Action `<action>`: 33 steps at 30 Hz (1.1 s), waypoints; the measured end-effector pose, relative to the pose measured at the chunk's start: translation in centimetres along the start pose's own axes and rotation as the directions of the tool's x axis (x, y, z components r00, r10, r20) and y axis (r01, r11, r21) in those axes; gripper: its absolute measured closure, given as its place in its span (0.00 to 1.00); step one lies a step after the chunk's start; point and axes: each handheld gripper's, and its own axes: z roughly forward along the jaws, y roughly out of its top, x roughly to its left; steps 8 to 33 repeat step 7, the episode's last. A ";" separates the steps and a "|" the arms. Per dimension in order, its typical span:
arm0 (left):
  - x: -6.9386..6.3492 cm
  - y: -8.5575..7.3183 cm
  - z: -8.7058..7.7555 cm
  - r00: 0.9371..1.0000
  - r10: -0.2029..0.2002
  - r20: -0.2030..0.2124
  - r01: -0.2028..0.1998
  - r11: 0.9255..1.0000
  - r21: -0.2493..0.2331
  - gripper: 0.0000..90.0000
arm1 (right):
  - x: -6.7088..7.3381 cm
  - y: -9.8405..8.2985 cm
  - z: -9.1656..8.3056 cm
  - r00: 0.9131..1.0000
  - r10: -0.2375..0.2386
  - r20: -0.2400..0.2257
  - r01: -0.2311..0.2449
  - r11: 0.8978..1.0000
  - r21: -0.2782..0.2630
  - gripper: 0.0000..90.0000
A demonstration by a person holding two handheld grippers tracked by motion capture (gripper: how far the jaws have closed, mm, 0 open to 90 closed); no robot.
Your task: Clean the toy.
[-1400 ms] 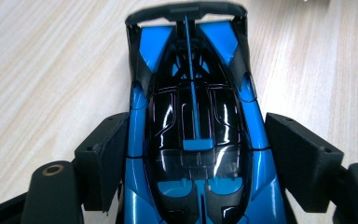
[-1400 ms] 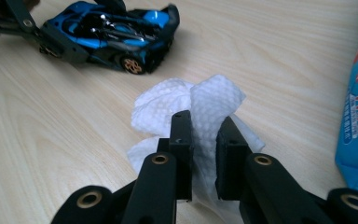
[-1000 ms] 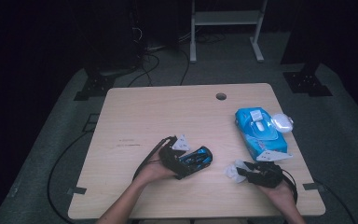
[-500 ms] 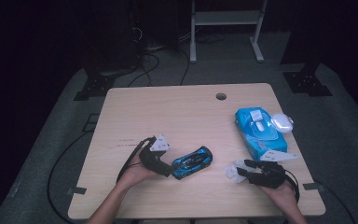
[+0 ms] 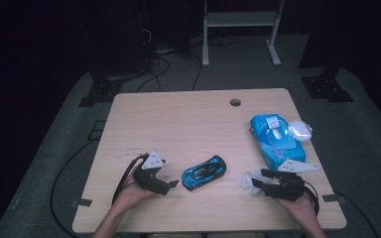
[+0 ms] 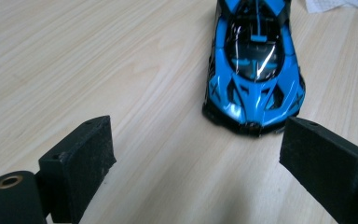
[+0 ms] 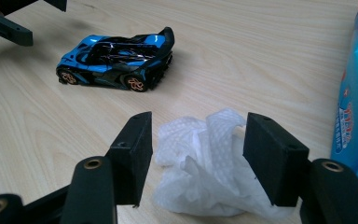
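A blue and black toy car (image 5: 204,172) lies on the wooden table (image 5: 188,124), near its front edge. My left gripper (image 5: 172,184) sits just left of it, open, and its jaws have just been opening. In the left gripper view the car (image 6: 254,70) lies a little ahead of the jaw tips, with only bare table inside the left gripper (image 6: 200,135). At the front right, a crumpled white wipe (image 7: 205,158) rests on the table inside my right gripper (image 7: 199,123). Those jaws have just been opening and stand loose around the wipe (image 5: 248,182).
A blue pack of wet wipes (image 5: 277,139) lies at the right edge, behind the right gripper (image 5: 258,179), with a small white case (image 5: 300,130) beside it. A round cable hole (image 5: 235,102) is near the far edge. The left gripper (image 7: 9,23) shows beyond the car (image 7: 116,58).
My left gripper has drawn back to the left, away from the car, which now lies free on the table. The right hand has stayed where it was.
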 end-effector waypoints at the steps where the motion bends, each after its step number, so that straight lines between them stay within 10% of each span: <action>1: 0.0 -0.2 -0.2 1.000 -0.002 -0.003 0.002 1.000 -0.001 0.10 | 0.0 0.0 0.0 1.000 -0.001 -0.001 0.001 1.000 -0.001 0.45; 33: -0.2 -0.9 -0.8 1.000 -0.011 -0.024 0.011 1.000 -0.014 0.09 | 0.3 -0.1 0.0 1.000 -0.009 -0.012 0.008 1.000 -0.025 0.42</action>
